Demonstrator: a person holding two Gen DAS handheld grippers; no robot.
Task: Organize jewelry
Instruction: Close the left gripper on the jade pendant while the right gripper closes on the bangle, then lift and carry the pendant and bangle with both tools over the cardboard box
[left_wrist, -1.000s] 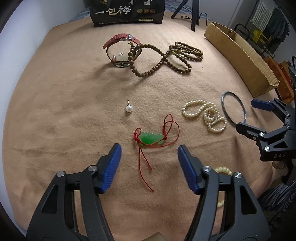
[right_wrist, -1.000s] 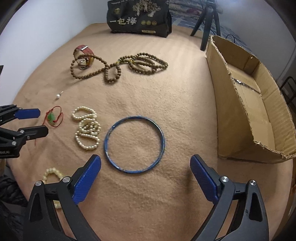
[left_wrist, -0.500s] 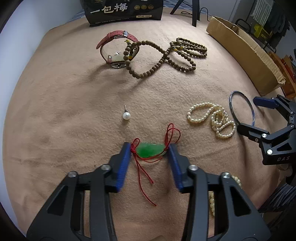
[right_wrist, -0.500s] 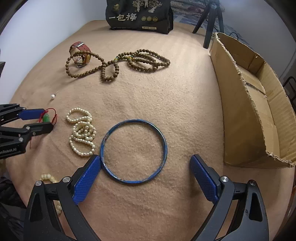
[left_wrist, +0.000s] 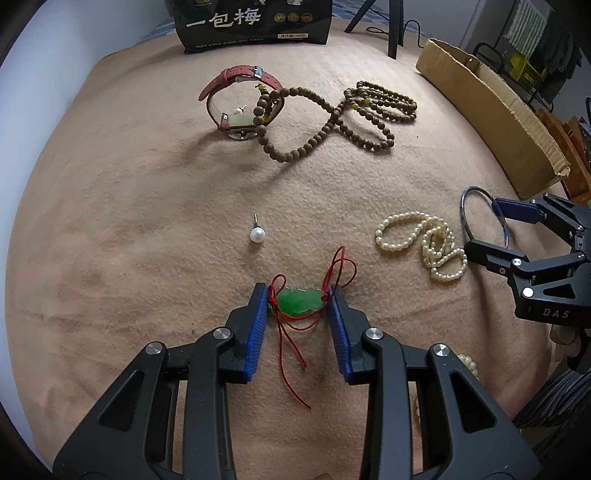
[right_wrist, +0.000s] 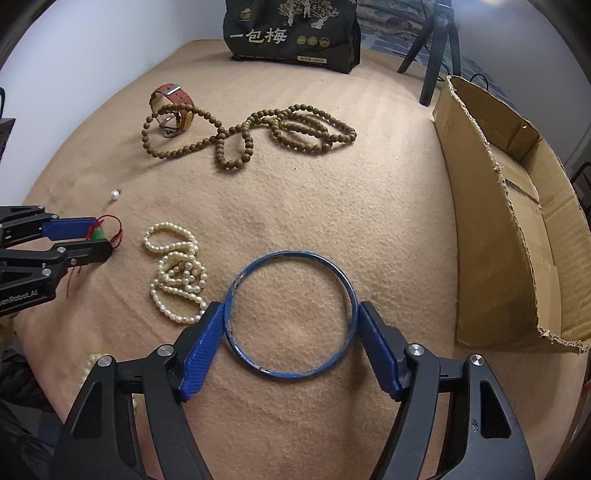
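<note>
Jaws of the left gripper (left_wrist: 298, 306) pinch the green jade pendant (left_wrist: 299, 301) end to end on the tan blanket (left_wrist: 129, 229), its red cord (left_wrist: 291, 347) trailing free. Right gripper (right_wrist: 291, 328) has its pads against both sides of the blue bangle (right_wrist: 291, 314), gripping across the width so the ring cannot roll. Beyond lie the pearl strand (right_wrist: 177, 273), pearl stud (left_wrist: 257, 233), wooden bead necklace (right_wrist: 255, 136) and red-strapped watch (left_wrist: 240, 99); the cardboard box (right_wrist: 517, 221) looks the likely destination

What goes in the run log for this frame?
left gripper: shut on jade pendant | right gripper: shut on blue bangle | both on blanket
</note>
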